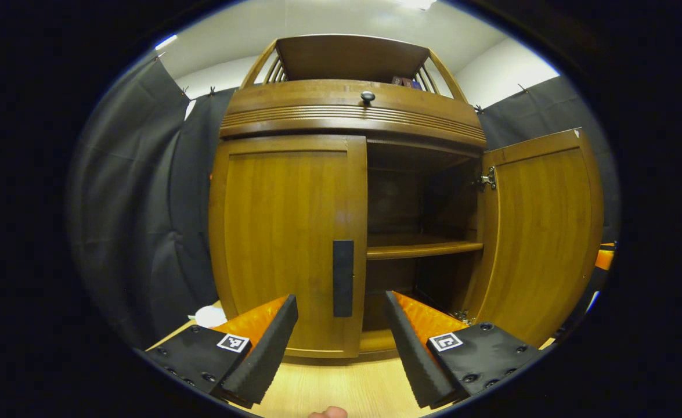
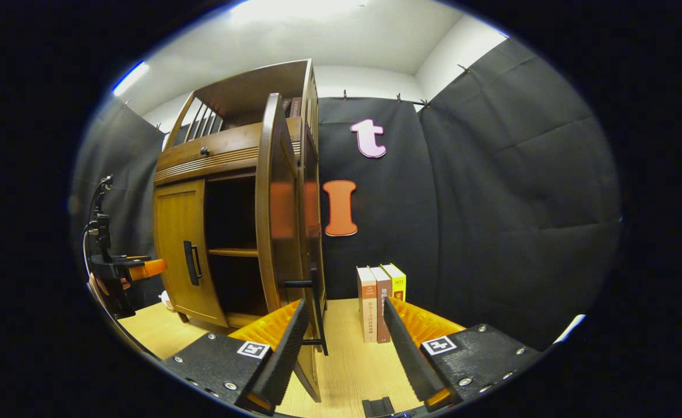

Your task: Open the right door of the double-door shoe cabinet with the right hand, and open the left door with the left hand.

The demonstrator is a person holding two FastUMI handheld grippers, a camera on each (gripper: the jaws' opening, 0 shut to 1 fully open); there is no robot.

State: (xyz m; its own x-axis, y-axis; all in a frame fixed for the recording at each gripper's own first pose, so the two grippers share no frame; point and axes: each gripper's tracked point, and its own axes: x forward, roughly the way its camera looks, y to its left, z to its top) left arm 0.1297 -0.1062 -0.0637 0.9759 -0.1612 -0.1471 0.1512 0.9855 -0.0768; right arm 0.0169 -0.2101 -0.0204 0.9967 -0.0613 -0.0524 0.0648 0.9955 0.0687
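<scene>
Standing on a pale wooden worktop (image 1: 341, 389), a shoe cabinet (image 1: 352, 110) of warm brown wood is seen from the left gripper view. It is taller than it is wide, with a ribbed band and a small dark knob (image 1: 367, 96) above its two doors, and an open railed shelf on top. The left door (image 1: 288, 244) is closed flat against the front; its black bar handle (image 1: 343, 278) runs vertically along the inner edge. The right door (image 1: 541, 232) is swung wide open on its hinge (image 1: 487, 179), its inner face turned toward the camera. Inside, a dark compartment is divided by one horizontal shelf (image 1: 425, 249).

The left tool (image 1: 341, 342) is held open just in front of the closed door, its black pads spread to either side of the handle and touching nothing.

In the right gripper view, the open right door (image 2: 274, 232) is seen nearly edge-on, its long axis upright, and its black handle (image 2: 316, 307) sticks out toward the camera. The right tool (image 2: 343, 348) is open and empty, with the handle lying between its pads but apart from them. Three books (image 2: 381, 302) stand upright on the worktop beyond. The left tool (image 2: 137, 268) is seen at the far left, near the closed door.
</scene>
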